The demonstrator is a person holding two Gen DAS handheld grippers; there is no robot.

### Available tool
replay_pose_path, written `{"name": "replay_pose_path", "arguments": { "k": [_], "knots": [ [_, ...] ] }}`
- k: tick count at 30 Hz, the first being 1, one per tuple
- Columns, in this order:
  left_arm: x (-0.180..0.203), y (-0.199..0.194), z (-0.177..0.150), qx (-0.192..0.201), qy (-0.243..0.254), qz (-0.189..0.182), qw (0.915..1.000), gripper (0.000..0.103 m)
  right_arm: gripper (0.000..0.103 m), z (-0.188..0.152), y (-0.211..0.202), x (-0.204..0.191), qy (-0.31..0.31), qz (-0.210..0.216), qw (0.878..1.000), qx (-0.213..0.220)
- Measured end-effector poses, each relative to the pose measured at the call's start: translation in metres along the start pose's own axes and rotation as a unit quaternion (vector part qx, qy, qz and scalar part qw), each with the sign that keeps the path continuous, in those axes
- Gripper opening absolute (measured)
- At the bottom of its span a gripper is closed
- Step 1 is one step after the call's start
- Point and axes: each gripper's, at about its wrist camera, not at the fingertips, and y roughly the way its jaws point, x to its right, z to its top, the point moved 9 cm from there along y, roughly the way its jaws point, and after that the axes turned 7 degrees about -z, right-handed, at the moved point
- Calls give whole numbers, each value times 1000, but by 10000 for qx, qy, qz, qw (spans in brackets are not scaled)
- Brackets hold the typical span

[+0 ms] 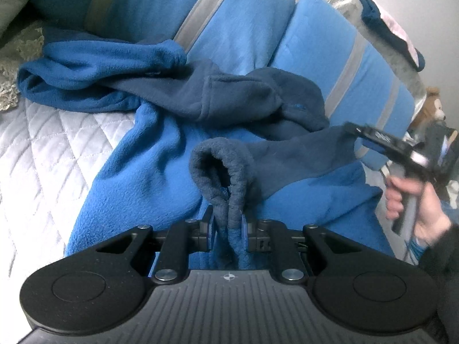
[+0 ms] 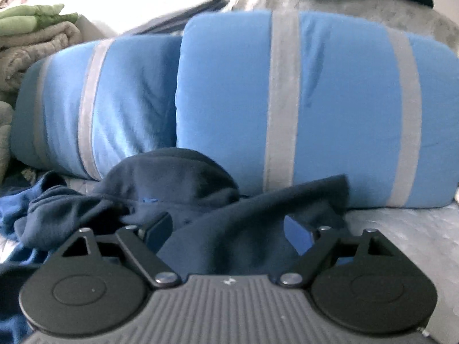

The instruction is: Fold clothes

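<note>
White quilted bed cover (image 1: 43,149) at left of frame; the two-tone blue fleece jacket (image 1: 149,154) sprawls across it, crumpled against striped blue pillows (image 1: 243,25), so not yet flat for folding. My left tongs (image 1: 228,229), bottom centre, pinched nearly closed on its dark cuff (image 1: 221,166). My right tongs (image 2: 232,229) spread wide, navy fleece draped between, not clamped.

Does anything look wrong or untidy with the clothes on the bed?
The blue fleece jacket lies bunched and twisted against the pillows, not spread flat. The left gripper pinches a rolled navy edge; the right gripper has open jaws around navy cloth. No damage shows.
</note>
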Motion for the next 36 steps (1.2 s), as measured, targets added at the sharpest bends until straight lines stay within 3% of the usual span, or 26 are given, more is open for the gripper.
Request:
{"name": "replay_pose_path", "arguments": {
  "k": [3,4,5,7,13,15,16,17,18,19,20,23,28,36],
  "knots": [
    [-1,2,1,-25,37,7,10000,17,90,0,21,-4,116,-173,9996,-184],
    [-1,2,1,-25,51,8,10000,17,83,0,26,-4,173,-228,9993,-247],
    [-2,3,2,-23,59,6,10000,17,46,-1,31,-3,230,-282,9989,-310],
    [-3,3,3,-7,41,-17,10000,17,8,-2,40,-1,345,-392,9977,-436],
    [2,-10,23,500,287,-33,9983,17,7,36,7,10,644,-487,9957,445],
    [-4,-6,29,500,200,30,9985,17,8,42,5,14,774,-519,9943,512],
    [-9,-2,31,458,102,97,9988,18,16,40,9,13,786,-515,9947,409],
    [-16,3,31,406,1,201,9990,18,42,36,14,12,817,-485,9950,320],
    [-23,9,30,320,-78,314,9990,19,54,33,18,11,867,-441,9949,272],
    [-30,16,29,207,-158,406,9988,21,81,30,18,11,905,-389,9948,260],
    [-35,20,27,119,-252,438,9986,24,94,30,15,10,897,-313,9950,314],
    [-45,23,26,18,-511,513,9974,36,103,33,-2,5,708,-140,9958,560],
    [-48,10,28,145,-690,620,9956,55,103,30,-31,6,418,-126,9966,704],
    [-50,-22,38,667,-874,877,9901,59,103,0,-56,58,960,-499,9940,154]
  ]
}}
